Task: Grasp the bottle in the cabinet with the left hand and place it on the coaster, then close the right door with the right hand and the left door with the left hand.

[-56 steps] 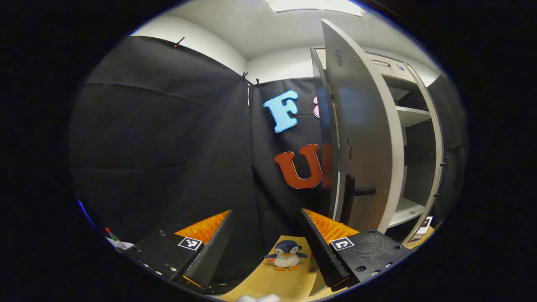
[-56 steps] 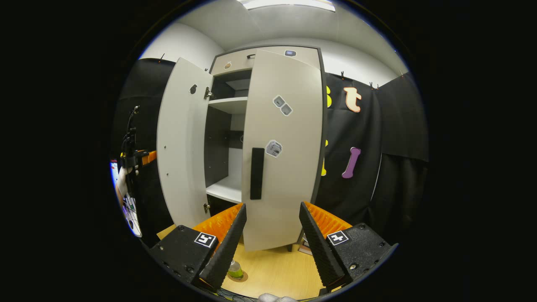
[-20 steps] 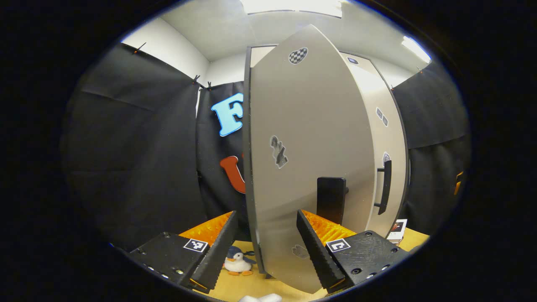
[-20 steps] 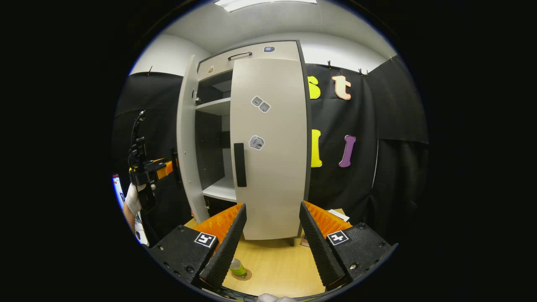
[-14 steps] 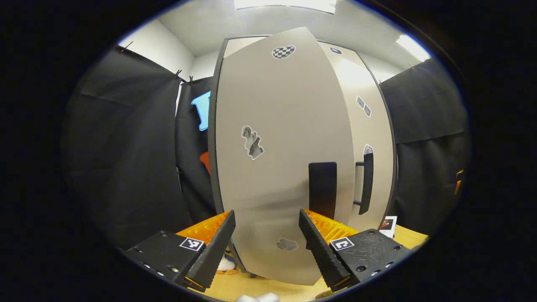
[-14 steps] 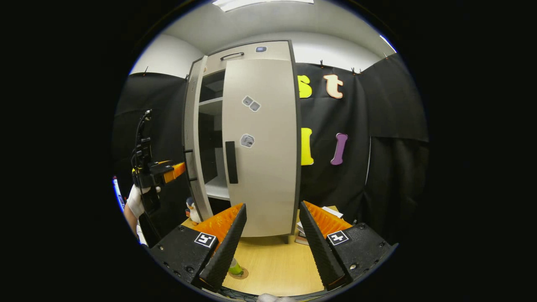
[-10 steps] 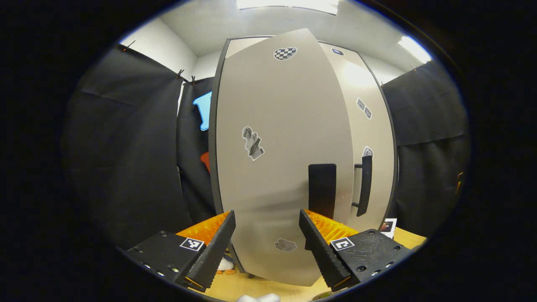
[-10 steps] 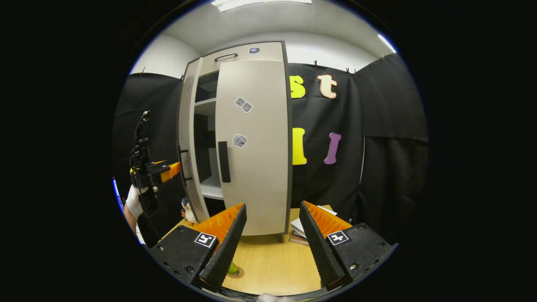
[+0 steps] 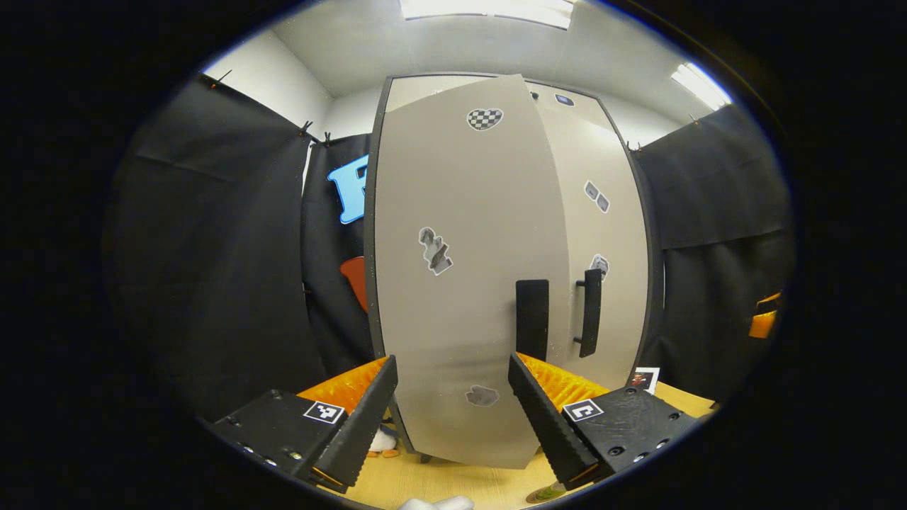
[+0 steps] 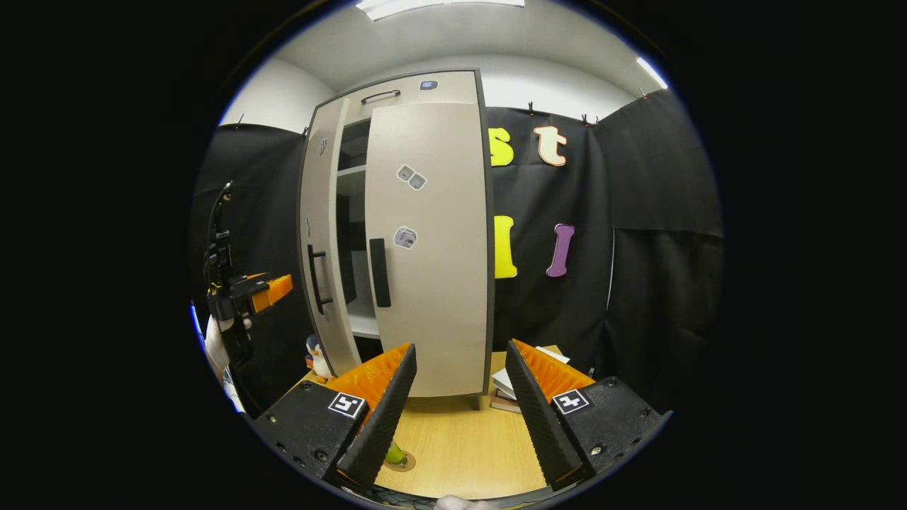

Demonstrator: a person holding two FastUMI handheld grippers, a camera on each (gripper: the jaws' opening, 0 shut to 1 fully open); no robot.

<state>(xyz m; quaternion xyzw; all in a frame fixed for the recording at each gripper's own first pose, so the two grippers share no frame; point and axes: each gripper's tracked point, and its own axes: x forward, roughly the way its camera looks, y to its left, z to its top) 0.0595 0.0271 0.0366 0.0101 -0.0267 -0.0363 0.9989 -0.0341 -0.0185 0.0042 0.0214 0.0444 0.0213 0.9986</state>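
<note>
Two cabinet doors nearly shut; bottle already on its coaster.

The left door (image 10: 322, 241) stands slightly ajar beside the closed right door (image 10: 429, 248). Left gripper (image 9: 452, 418) and right gripper (image 10: 459, 400) are both spread, holding nothing. One green bottle (image 10: 394, 453) rests on one coaster (image 10: 401, 465) on the table (image 10: 460, 446). Likely next: the left gripper presses the left door home.

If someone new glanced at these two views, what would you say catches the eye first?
The tall grey cabinet dominates both views, its right door shut and its left door ajar, a dark gap showing between them in the right gripper view. On the wooden table below, a green bottle stands on its coaster, and a toy penguin sits by the cabinet's foot.
</note>
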